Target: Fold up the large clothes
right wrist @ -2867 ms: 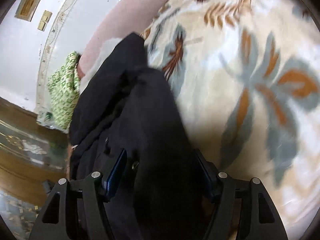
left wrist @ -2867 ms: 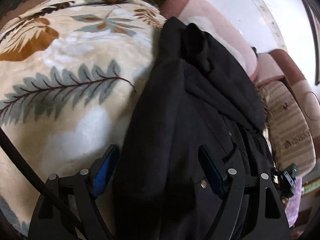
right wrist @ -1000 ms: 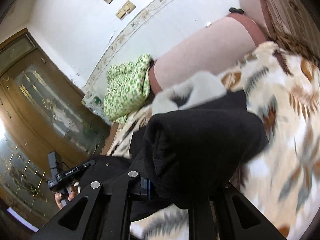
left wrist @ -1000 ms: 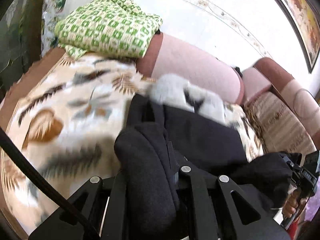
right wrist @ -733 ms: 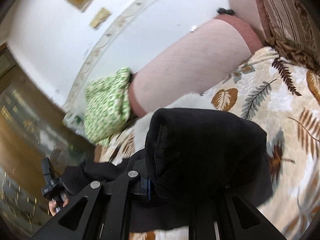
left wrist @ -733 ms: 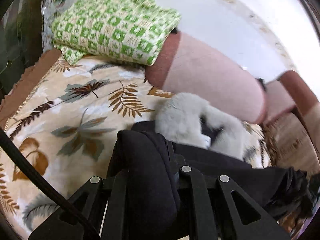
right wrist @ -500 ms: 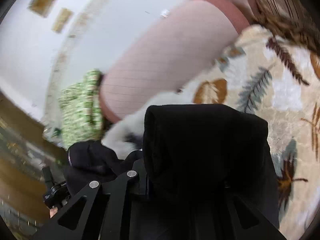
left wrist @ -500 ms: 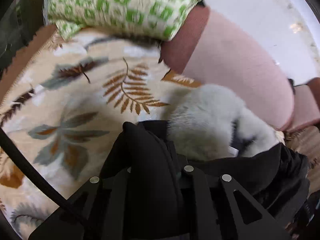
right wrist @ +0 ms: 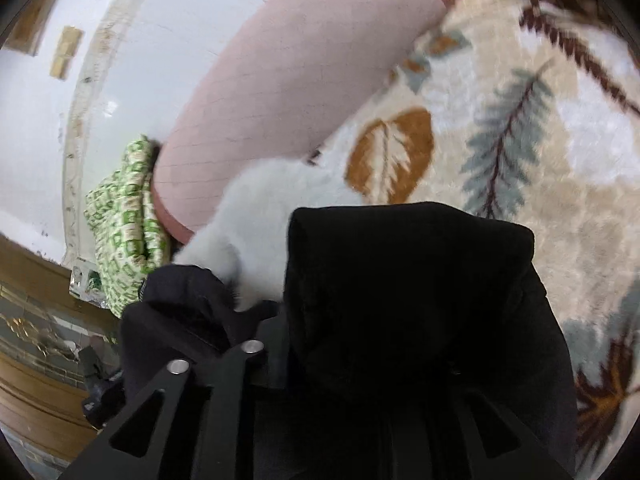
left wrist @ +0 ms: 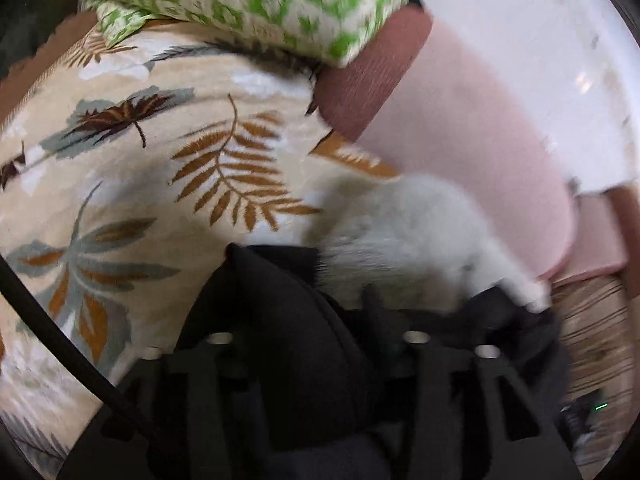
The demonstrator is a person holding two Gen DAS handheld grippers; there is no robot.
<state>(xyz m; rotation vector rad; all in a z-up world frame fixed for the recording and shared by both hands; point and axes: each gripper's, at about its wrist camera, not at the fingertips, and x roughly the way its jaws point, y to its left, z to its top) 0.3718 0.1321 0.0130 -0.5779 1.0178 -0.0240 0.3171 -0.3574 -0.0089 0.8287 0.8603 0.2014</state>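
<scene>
One large black fleece garment (left wrist: 288, 344) is seen, with one pale grey-white fur trim (left wrist: 404, 240) at its far edge. Two black two-finger grippers are counted, one per view. One cream plush blanket with brown and grey-green leaf prints (left wrist: 132, 184) is spread under the garment. One green-and-white checked cushion (left wrist: 248, 4) is noted at the far left, and one pink bolster with a maroon end (left wrist: 460, 136) along the far side against a white wall (right wrist: 132, 60).

The garment lies on the blanket in front of the bolster, its fur trim close to or touching the bolster. The cloth is matt, thick and bunched into rounded folds.

The left gripper (left wrist: 316, 336) is clenched on a thick fold of the black garment, which is humped up between its arms. The right gripper (right wrist: 360, 344) is likewise grasping the garment, and a broad doubled flap (right wrist: 408, 280) is draped over its fingers, hiding the tips. The left-wrist view is motion-blurred, so fine detail is not made out.
</scene>
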